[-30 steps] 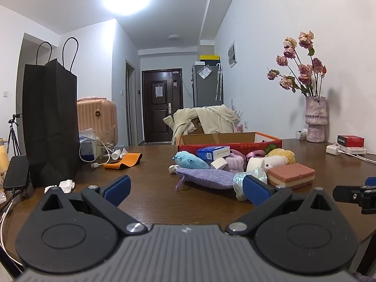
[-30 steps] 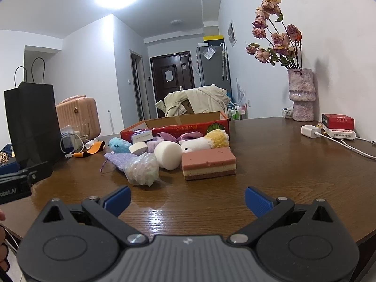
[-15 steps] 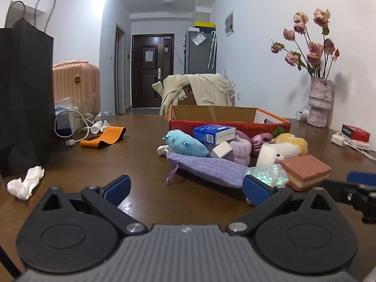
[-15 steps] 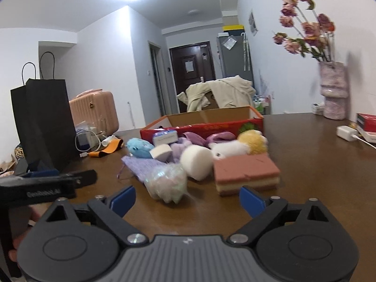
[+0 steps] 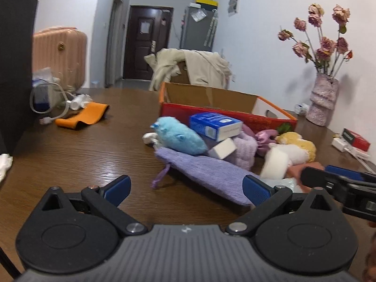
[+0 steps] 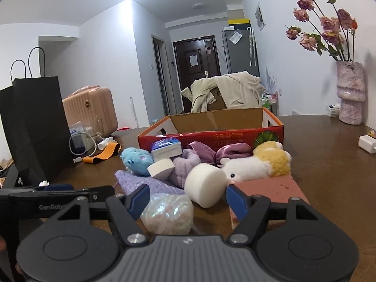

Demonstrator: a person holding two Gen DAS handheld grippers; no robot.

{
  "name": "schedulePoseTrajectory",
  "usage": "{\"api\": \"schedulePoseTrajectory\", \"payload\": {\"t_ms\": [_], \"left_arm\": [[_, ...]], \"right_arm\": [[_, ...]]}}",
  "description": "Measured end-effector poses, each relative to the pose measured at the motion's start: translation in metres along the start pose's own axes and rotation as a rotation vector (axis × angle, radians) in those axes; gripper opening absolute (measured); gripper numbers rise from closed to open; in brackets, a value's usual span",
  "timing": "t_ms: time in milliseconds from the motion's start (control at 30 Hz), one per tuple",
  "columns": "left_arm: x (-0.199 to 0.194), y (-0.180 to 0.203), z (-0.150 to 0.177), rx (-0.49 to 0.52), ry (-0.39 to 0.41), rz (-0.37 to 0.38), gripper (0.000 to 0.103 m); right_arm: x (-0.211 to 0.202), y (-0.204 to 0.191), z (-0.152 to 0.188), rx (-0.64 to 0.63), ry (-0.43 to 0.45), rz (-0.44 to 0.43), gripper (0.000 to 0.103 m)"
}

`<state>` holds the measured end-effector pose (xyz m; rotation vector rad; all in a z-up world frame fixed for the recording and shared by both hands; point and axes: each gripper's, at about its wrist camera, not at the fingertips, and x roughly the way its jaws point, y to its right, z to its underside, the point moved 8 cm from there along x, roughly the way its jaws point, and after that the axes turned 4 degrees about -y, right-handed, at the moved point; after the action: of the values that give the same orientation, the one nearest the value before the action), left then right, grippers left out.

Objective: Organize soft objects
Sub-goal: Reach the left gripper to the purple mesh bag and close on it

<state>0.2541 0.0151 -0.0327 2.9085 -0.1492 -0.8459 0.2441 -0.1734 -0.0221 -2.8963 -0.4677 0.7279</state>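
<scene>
- Soft objects (image 6: 206, 176) are heaped on the brown wooden table (image 6: 329, 164), just in front of the red open cardboard box (image 6: 211, 138); nothing soft is seen inside the box from either view.
- Right gripper (image 6: 188, 199): its blue-padded jaws are closing, with the iridescent crinkly pouch (image 6: 168, 213) between them at 6 o'clock of the heap; pad contact is not yet seen.
- Left gripper (image 5: 186, 186): its jaws stand wide apart, with nothing held, and are aimed at the lilac ribbed drawstring bag (image 5: 206, 171).
- A good grasp is judged to need the pouch centred between the pads, and a gentle squeeze, since it should crumple easily.
- The white foam cylinder (image 6: 204, 185), at 1 o'clock of the pouch, should be left unnudged.
- The pouch is shown whole only by the right wrist view; in the left view it is largely hidden behind the finger.
- The blue carton (image 5: 215, 125) on the turquoise plush toy (image 5: 178, 136) is shown more clearly by the left wrist view.
</scene>
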Motion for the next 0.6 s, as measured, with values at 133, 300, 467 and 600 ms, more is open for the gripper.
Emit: {"api": "schedulePoseTrajectory", "payload": {"t_ms": [133,300,467,600], "left_arm": [[-0.002,0.008,-0.009,0.019,0.000,0.036,0.103],[0.011,-0.008,-0.026,-0.080,-0.071,0.079,0.102],[0.039,-0.027,-0.038,-0.182,-0.152,0.082,0.089],[0.071,-0.046,-0.037,-0.301,-0.210,0.063,0.072]], "right_arm": [[0.014,0.008,-0.010,0.029,-0.009,0.005,0.063],[0.023,0.014,-0.015,0.032,-0.018,0.004,0.057],[0.024,0.023,-0.018,0.090,-0.023,-0.041,0.051],[0.018,-0.007,-0.014,0.008,-0.018,-0.152,0.051]]}}
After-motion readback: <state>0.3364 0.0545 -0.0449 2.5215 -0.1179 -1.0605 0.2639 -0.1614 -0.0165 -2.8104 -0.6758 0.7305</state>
